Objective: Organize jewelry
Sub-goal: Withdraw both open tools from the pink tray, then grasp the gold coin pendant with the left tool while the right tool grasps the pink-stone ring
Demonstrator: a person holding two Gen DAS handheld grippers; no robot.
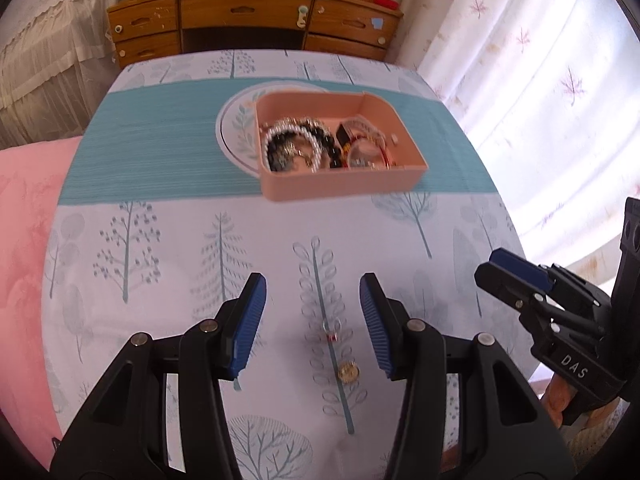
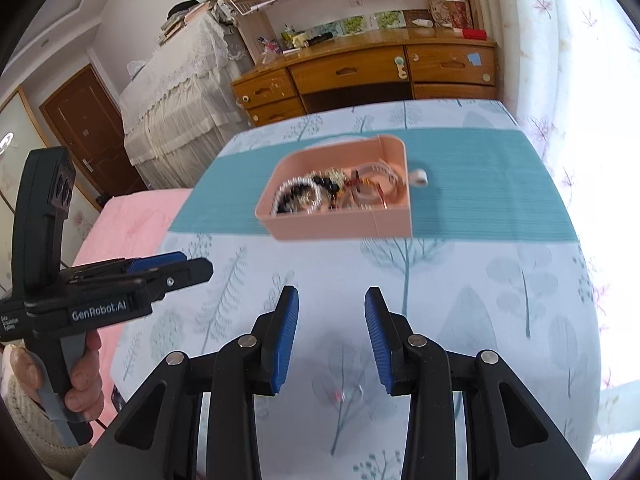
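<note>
A pink box (image 1: 340, 182) (image 2: 340, 228) on the table holds pearl and black bead bracelets (image 1: 296, 142) (image 2: 304, 196) and other jewelry. A thin ring with a red stone (image 1: 331, 330) (image 2: 347, 393) and a gold ring (image 1: 348, 372) lie loose on the tree-print cloth between my left gripper's fingers. My left gripper (image 1: 312, 300) is open and empty above them; it also shows at the left of the right wrist view (image 2: 176, 268). My right gripper (image 2: 331, 312) is open and empty, and shows in the left wrist view (image 1: 500, 268).
A teal mat (image 1: 152, 152) (image 2: 480, 184) lies under the box. A small white object (image 2: 418, 178) sits beside the box's right wall. A wooden desk (image 1: 248, 20) (image 2: 360, 68) stands behind the table, pink bedding (image 1: 24, 240) at left, curtains (image 1: 540, 80) at right.
</note>
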